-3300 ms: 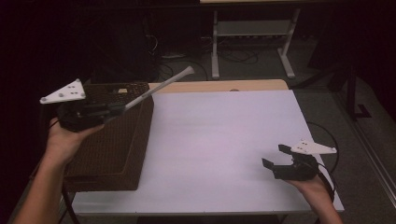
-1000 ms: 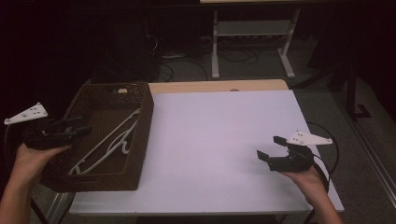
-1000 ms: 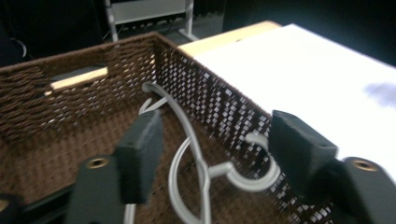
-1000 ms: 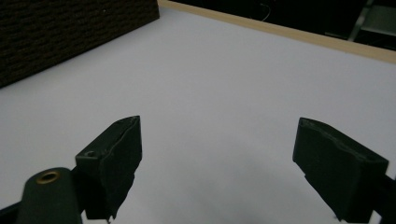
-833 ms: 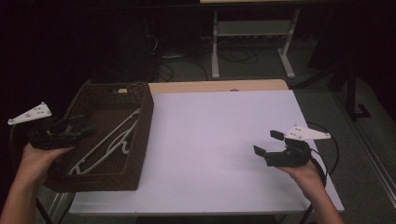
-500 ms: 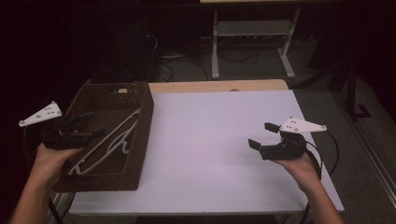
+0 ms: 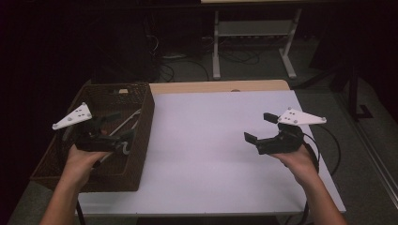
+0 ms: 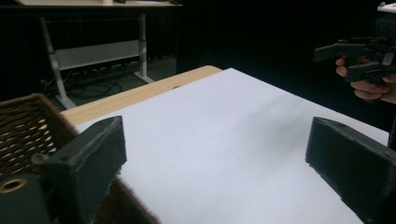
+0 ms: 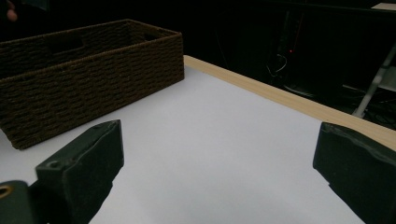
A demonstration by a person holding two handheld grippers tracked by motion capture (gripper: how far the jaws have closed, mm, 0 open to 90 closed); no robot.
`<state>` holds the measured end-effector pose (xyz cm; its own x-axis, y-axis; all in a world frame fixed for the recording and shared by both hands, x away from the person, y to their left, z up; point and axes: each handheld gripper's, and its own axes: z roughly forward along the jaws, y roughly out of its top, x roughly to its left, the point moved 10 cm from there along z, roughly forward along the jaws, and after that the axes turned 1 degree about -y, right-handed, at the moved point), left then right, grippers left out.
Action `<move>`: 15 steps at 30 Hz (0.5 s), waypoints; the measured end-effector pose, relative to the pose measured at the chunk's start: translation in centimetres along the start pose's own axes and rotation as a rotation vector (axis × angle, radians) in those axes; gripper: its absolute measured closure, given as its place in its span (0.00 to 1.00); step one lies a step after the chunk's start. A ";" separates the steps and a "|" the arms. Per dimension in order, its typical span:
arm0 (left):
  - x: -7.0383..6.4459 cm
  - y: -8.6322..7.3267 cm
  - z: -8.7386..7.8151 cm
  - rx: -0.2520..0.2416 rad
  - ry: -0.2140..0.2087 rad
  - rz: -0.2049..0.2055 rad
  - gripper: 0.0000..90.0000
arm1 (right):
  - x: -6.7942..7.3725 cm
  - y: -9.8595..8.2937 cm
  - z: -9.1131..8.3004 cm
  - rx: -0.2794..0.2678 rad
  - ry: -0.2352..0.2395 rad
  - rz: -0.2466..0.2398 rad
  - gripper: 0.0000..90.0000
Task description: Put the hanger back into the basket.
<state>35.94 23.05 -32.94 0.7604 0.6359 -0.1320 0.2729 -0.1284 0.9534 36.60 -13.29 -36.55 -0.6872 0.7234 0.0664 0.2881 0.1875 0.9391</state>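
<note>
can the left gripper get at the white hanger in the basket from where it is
Probably yes. The left gripper hangs open right over the wicker basket, whose top is open, and the white hanger lies inside just beneath it. Nothing covers the hanger; only the basket's walls limit the angle, so a downward reach looks best.

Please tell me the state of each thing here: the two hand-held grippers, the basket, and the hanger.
Left hand-held gripper: open, holding nothing, above the basket.
Right hand-held gripper: open, holding nothing, above the table.
Wicker basket: upright, uncovered, at the table's left edge.
White hanger: lying inside the basket.
White table: bare between the grippers.
</note>
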 end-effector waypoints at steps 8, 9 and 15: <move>-1.6 -0.4 2.4 -0.026 -0.046 -0.005 0.03 | 0.2 1.0 0.2 -0.020 0.008 -0.003 0.01; -1.8 -0.4 2.6 -0.031 -0.048 -0.008 0.03 | 0.2 1.2 0.2 -0.026 0.008 0.000 0.01; -2.7 -0.4 3.3 -0.039 -0.067 -0.008 0.00 | 0.0 2.5 0.0 -0.053 0.007 -0.007 0.00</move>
<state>35.68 18.88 -33.83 0.7963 0.5843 -0.1562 0.2568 -0.0928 0.9620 37.32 -12.77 -34.25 -0.6935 0.7178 0.0622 0.2478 0.1566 0.9561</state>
